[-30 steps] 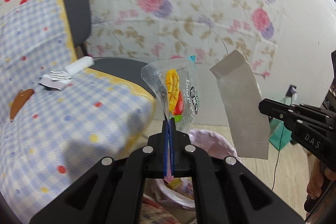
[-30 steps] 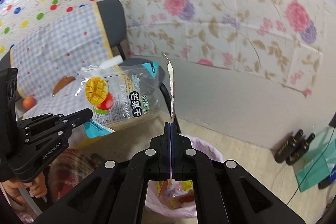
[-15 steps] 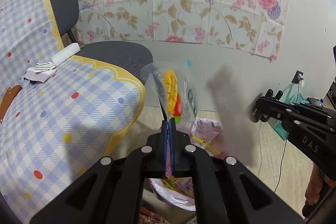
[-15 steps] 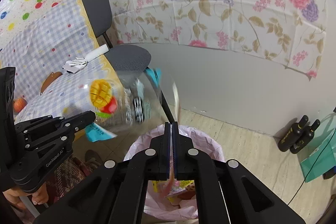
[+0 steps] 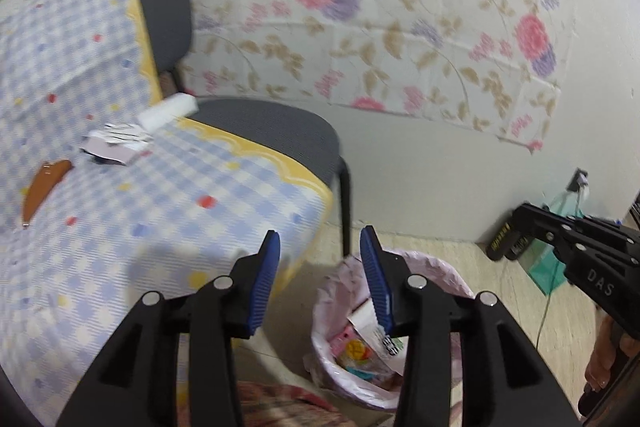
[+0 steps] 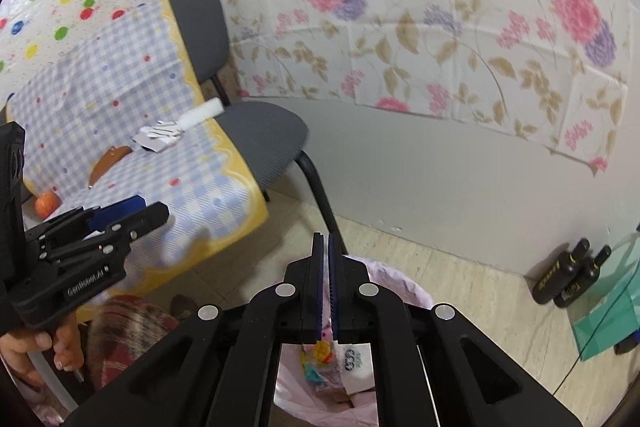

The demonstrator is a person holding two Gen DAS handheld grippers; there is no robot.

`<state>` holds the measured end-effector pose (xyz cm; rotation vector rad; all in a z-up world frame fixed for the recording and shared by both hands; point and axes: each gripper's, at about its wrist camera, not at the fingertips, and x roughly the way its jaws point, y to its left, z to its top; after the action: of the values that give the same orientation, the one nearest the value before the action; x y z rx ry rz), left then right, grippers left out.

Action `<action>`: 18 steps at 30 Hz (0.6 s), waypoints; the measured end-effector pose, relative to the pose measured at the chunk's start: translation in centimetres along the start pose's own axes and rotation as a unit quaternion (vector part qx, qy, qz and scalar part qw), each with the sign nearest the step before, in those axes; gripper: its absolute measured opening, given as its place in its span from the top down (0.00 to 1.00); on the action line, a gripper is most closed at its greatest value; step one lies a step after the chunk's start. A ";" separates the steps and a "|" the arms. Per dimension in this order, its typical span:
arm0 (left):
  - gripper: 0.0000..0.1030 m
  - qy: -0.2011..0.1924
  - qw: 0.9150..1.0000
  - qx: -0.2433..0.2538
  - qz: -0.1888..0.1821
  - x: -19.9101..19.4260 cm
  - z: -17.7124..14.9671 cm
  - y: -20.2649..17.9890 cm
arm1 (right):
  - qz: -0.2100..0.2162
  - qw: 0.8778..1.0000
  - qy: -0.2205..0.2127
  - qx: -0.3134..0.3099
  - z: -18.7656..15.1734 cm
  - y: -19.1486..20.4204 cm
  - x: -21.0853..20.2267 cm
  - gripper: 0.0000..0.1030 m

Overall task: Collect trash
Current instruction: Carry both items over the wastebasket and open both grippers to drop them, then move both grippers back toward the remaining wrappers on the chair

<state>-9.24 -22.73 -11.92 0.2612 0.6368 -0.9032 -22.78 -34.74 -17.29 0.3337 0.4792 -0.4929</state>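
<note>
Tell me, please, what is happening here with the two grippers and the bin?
A person is clearing trash into a bin lined with a pink bag, on the floor beside the table. The left gripper is above the bin with its jaws opening and nothing between them; a mango snack wrapper lies inside the bin. The right gripper is shut, with nothing visibly held. More scraps, including a crumpled wrapper, wait on the table.
</note>
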 end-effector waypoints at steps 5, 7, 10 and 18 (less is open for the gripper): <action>0.57 -0.023 0.999 -0.023 0.036 -2.1 0.9 3.1 | 0.025 0.999 -0.013 -0.025 1.9 2.9 -0.3 0.95; 0.56 -0.028 0.998 -0.032 0.051 -2.8 1.1 4.4 | 0.034 0.999 -0.015 -0.038 2.6 4.2 0.0 0.95; 0.54 -0.032 0.996 -0.047 0.073 -3.7 1.1 6.7 | 0.052 0.997 -0.017 -0.055 3.5 6.4 0.6 0.95; 0.50 -0.024 0.988 -0.081 0.127 -4.8 0.3 13.0 | 0.095 0.991 -0.020 -0.097 6.0 12.6 3.4 0.79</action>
<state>-1.00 -11.89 -9.38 0.1696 0.6133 -0.6074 -11.44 -28.00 -11.62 0.1798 0.4474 -0.2652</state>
